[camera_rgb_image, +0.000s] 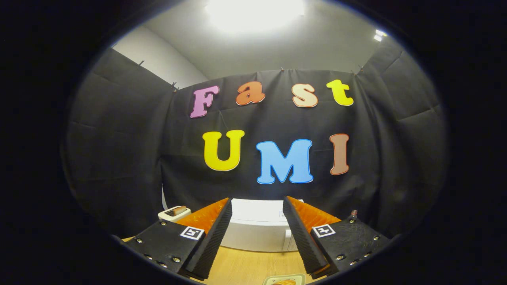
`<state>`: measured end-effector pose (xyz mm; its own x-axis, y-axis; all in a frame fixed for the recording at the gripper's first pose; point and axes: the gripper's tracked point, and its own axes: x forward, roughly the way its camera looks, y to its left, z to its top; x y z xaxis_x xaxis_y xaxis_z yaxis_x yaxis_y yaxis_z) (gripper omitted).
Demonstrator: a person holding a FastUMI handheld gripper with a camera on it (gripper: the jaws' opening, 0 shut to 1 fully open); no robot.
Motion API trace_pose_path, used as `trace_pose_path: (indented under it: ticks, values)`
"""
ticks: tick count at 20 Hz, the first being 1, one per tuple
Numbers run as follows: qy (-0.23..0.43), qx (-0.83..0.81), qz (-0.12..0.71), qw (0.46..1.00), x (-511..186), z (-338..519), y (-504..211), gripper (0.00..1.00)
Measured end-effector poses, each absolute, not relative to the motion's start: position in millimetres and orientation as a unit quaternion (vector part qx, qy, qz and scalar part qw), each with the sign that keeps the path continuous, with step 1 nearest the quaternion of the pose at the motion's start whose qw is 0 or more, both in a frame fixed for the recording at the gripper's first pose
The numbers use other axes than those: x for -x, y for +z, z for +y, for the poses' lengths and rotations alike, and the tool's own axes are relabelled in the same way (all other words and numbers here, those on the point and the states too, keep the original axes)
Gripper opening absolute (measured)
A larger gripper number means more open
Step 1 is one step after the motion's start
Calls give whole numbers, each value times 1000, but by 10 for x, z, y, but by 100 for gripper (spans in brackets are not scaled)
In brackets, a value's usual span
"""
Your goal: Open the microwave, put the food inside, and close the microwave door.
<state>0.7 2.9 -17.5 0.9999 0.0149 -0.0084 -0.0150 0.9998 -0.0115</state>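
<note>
Fingers spread wide, nothing between them; gripper (256,237) held up high and well back from the microwave, looking mostly at the booth wall.

Left to right: beyond the left finger (210,237) sits a small pale appliance (174,213) with something brownish on top, maybe toast, too small to be sure. It stands beside the microwave on its left. Between the two fingers, further off, is the white microwave (257,229), standing on the wooden worktop (245,269) against the back cloth. Door looks closed, front face flush, and a dark vertical line near its right side could be the handle or the door seam; cannot tell which. Right finger (301,237) partly covers that right edge. Just below the gap between the fingers, close to the gripper, the rim of a pale plate or tray (273,280) peeks in with some orange-brown food (284,282) on it, mostly cut off.

Step, judged: the very start, opening not yet done, food untouched on its plate. Next move calls for lowering and advancing toward the microwave front, lining the open fingers up on the handle or door edge on the right side, then closing on it and pulling along the door's swing. Hinge side not readable from here, so pull direction is a guess. Watch out not to sweep the plate when dropping down, since it lies right under the fingers.
</note>
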Motion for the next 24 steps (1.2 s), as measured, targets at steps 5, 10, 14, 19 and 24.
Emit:
trace_pose_path:
  ticks: [5,10,14,19,24]
  values:
    - [11,5,26,1000,-94,-19,-548,84]
    - [4,-10,73,997,-347,-211,-1146,84]
    - [-20,-3,95,995,-641,-474,-1669,84]
    - [-31,-3,101,994,-1036,-739,-2171,84]
    - [-36,10,99,994,-1466,-910,-2569,85]
